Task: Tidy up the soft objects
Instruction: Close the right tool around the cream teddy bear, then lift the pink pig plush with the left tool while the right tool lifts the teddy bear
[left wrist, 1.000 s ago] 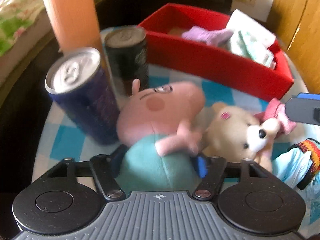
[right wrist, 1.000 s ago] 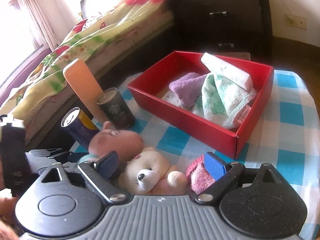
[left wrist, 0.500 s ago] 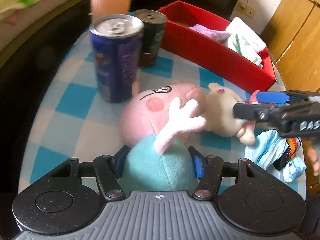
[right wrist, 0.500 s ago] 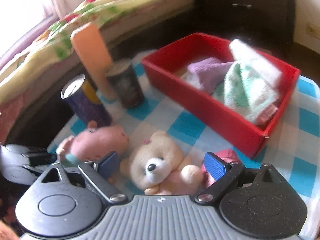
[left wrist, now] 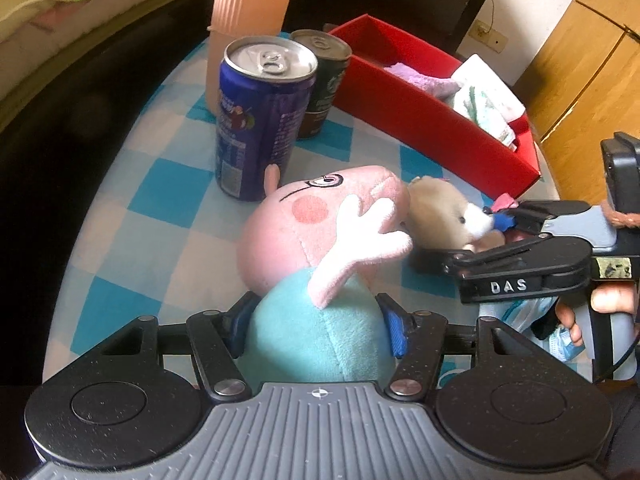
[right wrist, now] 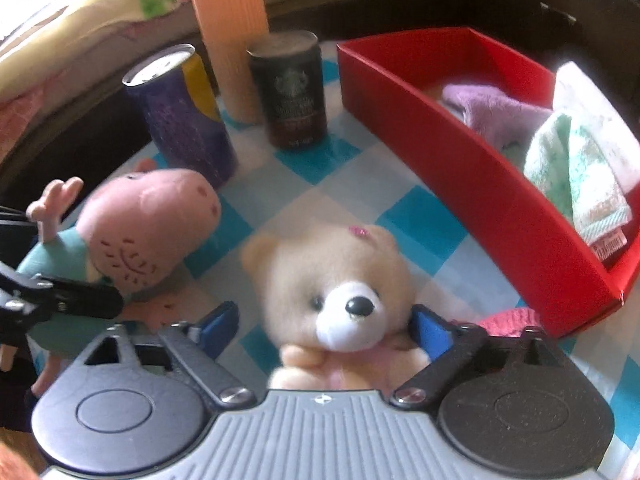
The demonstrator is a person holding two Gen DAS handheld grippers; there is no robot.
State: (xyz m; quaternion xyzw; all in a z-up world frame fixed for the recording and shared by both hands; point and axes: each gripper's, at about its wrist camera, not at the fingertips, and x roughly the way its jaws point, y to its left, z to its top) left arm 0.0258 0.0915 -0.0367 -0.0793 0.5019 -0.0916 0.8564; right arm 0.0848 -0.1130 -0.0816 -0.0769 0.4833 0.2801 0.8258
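While both toys lie on the checked tablecloth (left wrist: 168, 200) at the centre of each frame, the left gripper (left wrist: 318, 330) clamps its blue pads on the pig toy (left wrist: 320, 240) at the teal belly, a soft waist suited to lifting. The right gripper (right wrist: 326, 326) has just been closing, its pads either side of the bear toy (right wrist: 336, 280); firm contact is not evident, the left pad standing apart. At upper right, the red box (right wrist: 460, 152) already holds folded cloths (right wrist: 576, 160), the likely destination. Two cans (left wrist: 264, 116) stand just beside the pig.
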